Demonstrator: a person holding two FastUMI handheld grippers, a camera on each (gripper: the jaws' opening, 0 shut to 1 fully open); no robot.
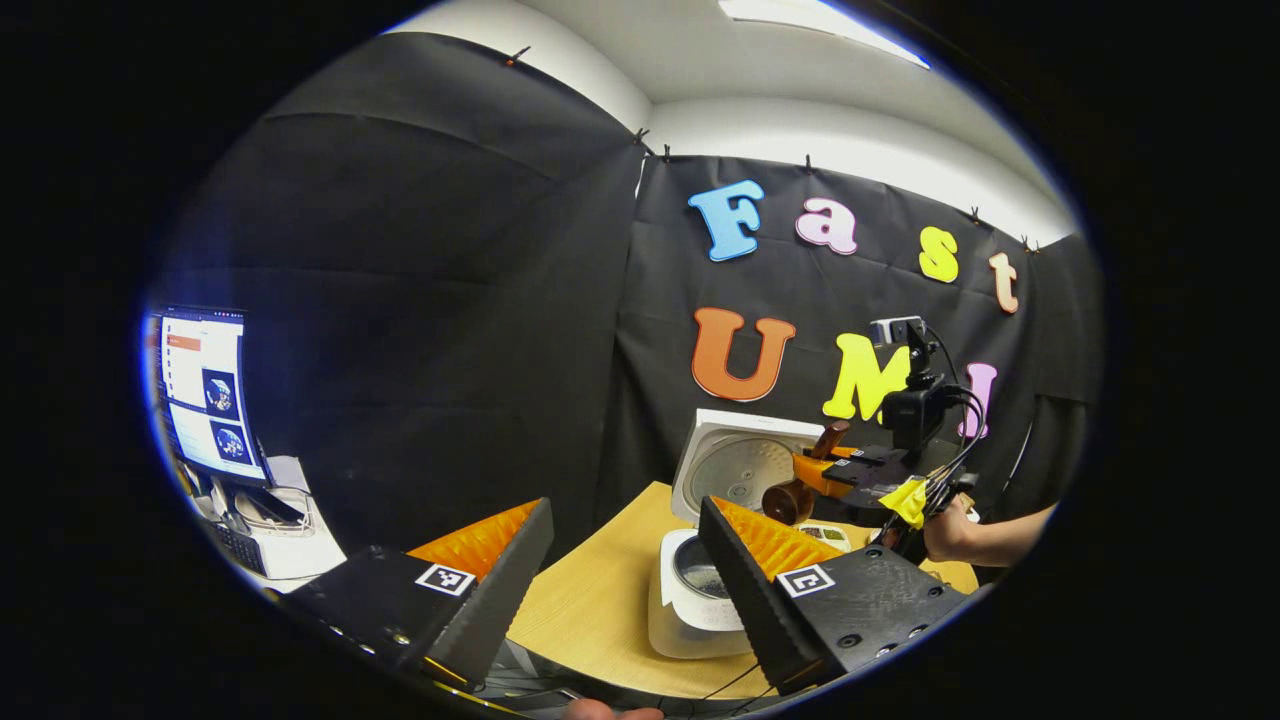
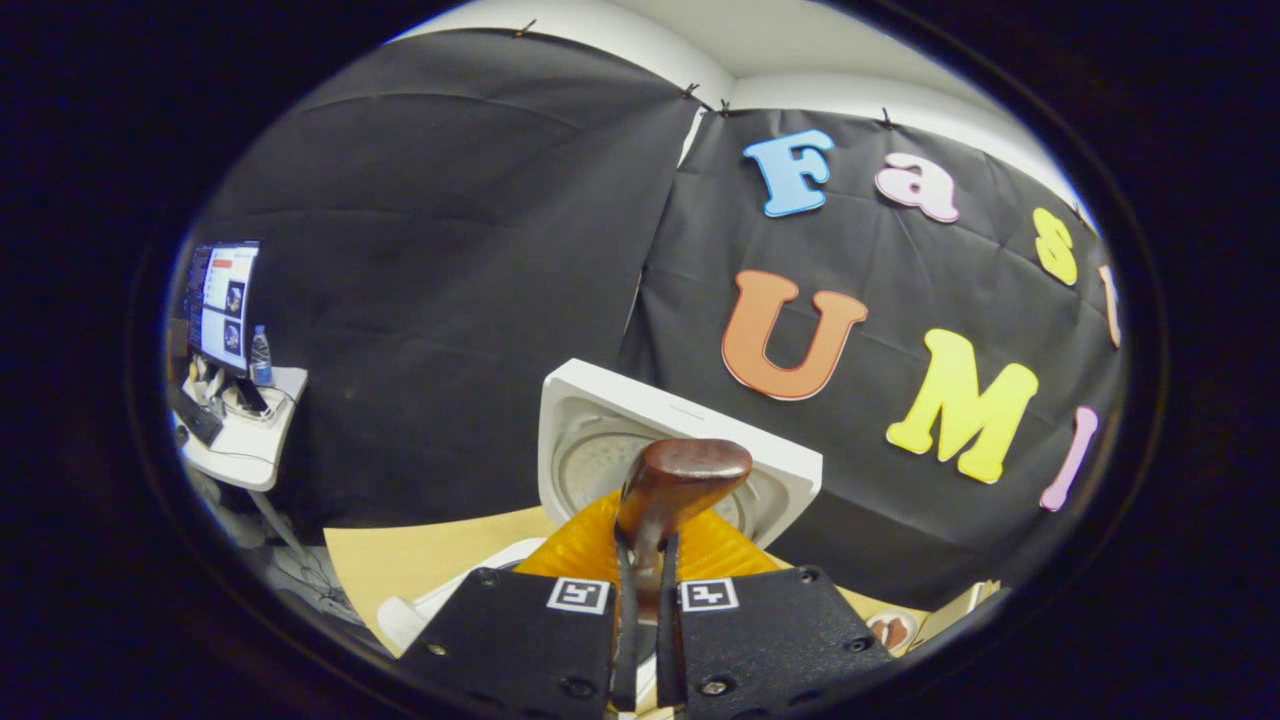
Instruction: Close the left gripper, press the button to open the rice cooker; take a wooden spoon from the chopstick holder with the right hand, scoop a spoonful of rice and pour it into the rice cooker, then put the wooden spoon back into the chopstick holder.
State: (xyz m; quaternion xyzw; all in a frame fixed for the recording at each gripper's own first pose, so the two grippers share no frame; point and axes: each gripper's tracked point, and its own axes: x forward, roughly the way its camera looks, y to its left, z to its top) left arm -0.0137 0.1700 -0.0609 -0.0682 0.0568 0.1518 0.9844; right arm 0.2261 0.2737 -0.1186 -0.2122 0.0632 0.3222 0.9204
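Right gripper view: the dark brown wooden spoon (image 2: 668, 480) is clamped by its handle between the right gripper's (image 2: 640, 600) narrowed fingers, raised before the white rice cooker's (image 2: 690, 415) upright lid, presumably for carrying rice; the left gripper (image 1: 625, 560) is held wide apart, idle, above the cooker's pot (image 1: 697, 578)

Black cloth (image 1: 450, 300) hangs as the booth's wall on two sides, meeting at a corner and clipped along its top edge. Above it runs a white wall (image 1: 850, 140) and a white ceiling with a bright light panel (image 1: 820, 25). A light wooden table (image 1: 590, 610) stands in front of the cloth. At far left a white side desk (image 2: 245, 440) carries a lit monitor (image 2: 225, 300), a keyboard and a water bottle (image 2: 260, 355).
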